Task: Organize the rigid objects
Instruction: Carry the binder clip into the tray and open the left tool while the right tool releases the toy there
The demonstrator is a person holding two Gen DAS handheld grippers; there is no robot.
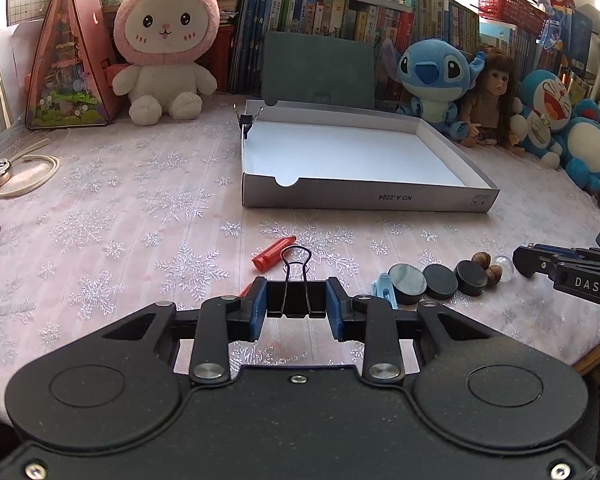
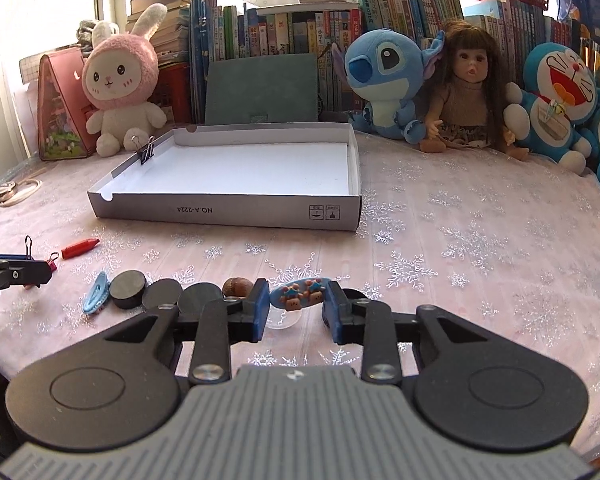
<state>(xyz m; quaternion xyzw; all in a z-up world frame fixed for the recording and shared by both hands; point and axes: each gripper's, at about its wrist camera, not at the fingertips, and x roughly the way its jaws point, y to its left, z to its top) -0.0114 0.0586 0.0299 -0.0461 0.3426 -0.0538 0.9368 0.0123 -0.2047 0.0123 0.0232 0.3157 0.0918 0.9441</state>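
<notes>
Clips came first in my count: one black binder clip sat pinched between the blue pads of my left gripper at lower centre of the left view, and a second black binder clip stood clamped on the left wall of the shallow white box in mid-frame. Just beyond the held clip lay one red crayon. To the right I counted three black discs in a row, one light-blue hair clip touching the leftmost, two brown nuts and one clear marble at the far end. In the right view, my right gripper closed on one blue hair clip with two little bears, lower centre. Four plush toys and one doll lined the back.
</notes>
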